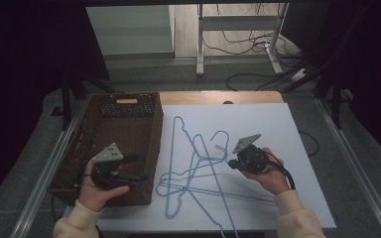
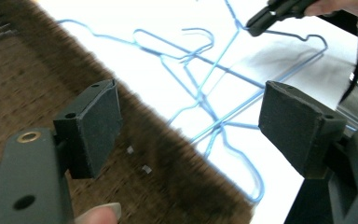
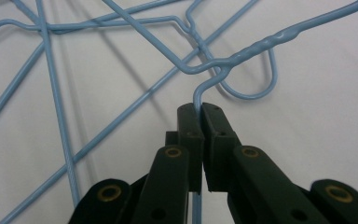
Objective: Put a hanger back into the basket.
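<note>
right tongs (image 3: 199, 112) pinch a blue wire hanger (image 3: 242, 51).

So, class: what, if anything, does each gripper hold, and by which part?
The right gripper pinches a blue wire hanger by the wire just below its twisted neck. The left gripper is open, holding nothing.

The high view looks forward and down from above my side of the table (image 1: 297, 129). The view on my left gripper (image 2: 186, 126) hangs over the basket (image 2: 23, 79) edge, facing the hangers (image 2: 205, 88). The view on my right gripper (image 3: 200, 114) sits very close above those hangers. All three share them.
</note>
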`<state>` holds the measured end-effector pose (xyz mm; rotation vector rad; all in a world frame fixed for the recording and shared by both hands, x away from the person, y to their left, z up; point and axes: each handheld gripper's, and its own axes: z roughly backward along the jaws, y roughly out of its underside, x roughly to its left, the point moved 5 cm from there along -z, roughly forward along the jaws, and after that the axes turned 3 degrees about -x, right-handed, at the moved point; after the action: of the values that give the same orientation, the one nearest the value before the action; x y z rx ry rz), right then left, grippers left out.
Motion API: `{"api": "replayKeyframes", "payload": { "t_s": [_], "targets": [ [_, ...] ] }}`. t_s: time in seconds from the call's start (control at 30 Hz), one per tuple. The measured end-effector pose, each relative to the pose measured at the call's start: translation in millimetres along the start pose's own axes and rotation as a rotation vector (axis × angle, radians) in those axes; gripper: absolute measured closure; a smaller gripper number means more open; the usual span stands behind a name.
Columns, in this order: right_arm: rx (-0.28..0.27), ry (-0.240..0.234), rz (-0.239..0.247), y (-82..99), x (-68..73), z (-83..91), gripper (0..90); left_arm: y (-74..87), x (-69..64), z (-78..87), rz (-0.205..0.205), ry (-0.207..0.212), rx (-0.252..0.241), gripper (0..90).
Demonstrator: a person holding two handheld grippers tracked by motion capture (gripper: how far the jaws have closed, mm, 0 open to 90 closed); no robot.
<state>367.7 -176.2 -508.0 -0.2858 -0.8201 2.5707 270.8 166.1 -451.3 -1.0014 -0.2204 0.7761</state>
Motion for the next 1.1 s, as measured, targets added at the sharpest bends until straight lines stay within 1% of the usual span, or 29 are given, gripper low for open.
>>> {"api": "replayKeyframes", "payload": {
  "t_s": [0.07,0.1,0.13,0.27,0.33,0.37,0.4,0.43,0.47,0.5,0.53,0.57,0.6,0.63,0.67,0.8,0.87,0.9,0.97,1.1],
  "targets": [
    [-0.005,-0.007,0.006,-0.7,2.1,0.8,87.3,-6.4,-6.1,-5.3,-0.017,0.018,0.010,21.4],
    [-0.009,-0.012,0.012,-1.5,4.7,2.8,87.4,-11.6,-10.5,-10.8,-0.030,0.032,0.021,21.4],
    [-0.012,-0.014,0.017,-1.6,5.9,4.1,87.4,-11.6,-10.5,-10.8,-0.030,0.032,0.021,21.4],
    [-0.023,-0.020,0.022,-1.7,9.6,8.6,87.4,-19.3,-17.6,-22.4,-0.043,0.058,0.042,22.1],
    [-0.029,-0.019,0.030,-1.5,11.6,10.7,87.4,-23.2,-22.8,-29.7,-0.043,0.083,0.054,22.8],
    [-0.036,-0.023,0.038,-1.4,13.4,12.4,87.4,-26.5,-28.5,-38.1,-0.040,0.116,0.065,23.6],
    [-0.036,-0.023,0.040,-1.3,14.4,13.3,87.4,-27.8,-31.7,-42.8,-0.039,0.129,0.072,23.8],
    [-0.039,-0.023,0.045,-1.3,15.1,14.2,87.3,-28.6,-34.1,-47.4,-0.051,0.138,0.087,23.8],
    [-0.039,-0.023,0.045,-1.3,15.1,14.2,87.3,-28.6,-34.1,-47.4,-0.051,0.138,0.087,23.8],
    [-0.044,-0.026,0.047,-1.0,16.2,15.9,87.4,-29.3,-36.7,-51.8,-0.055,0.145,0.099,23.8],
    [-0.046,-0.026,0.045,-0.7,16.7,16.6,87.4,-30.5,-40.6,-59.9,-0.060,0.159,0.119,23.7],
    [-0.046,-0.026,0.045,-0.7,16.7,16.6,87.4,-30.5,-40.6,-59.9,-0.060,0.159,0.119,23.7],
    [-0.048,-0.029,0.047,0.2,17.3,17.4,87.4,-31.2,-42.6,-67.2,-0.065,0.174,0.138,23.6],
    [-0.047,-0.031,0.046,0.6,17.8,17.6,87.4,-31.2,-42.6,-67.2,-0.065,0.174,0.138,23.7],
    [-0.047,-0.031,0.046,0.6,17.8,17.6,87.4,-31.3,-43.3,-70.5,-0.070,0.183,0.148,23.7],
    [-0.050,-0.033,0.049,1.5,18.7,18.5,87.3,-31.1,-45.4,-81.2,-0.066,0.236,0.178,24.1],
    [-0.056,-0.036,0.052,1.4,19.4,20.0,87.3,-31.0,-45.2,-87.1,-0.054,0.242,0.188,24.5],
    [-0.059,-0.038,0.054,1.2,19.7,20.6,87.4,-30.8,-44.9,-90.1,-0.057,0.243,0.196,24.6],
    [-0.059,-0.038,0.053,1.0,20.3,21.3,87.3,-30.4,-45.4,-96.5,-0.050,0.243,0.218,24.8],
    [-0.063,-0.042,0.065,0.3,23.4,22.5,87.3,-30.7,-48.7,-107.5,-0.060,0.226,0.247,26.6]
  ]
}}
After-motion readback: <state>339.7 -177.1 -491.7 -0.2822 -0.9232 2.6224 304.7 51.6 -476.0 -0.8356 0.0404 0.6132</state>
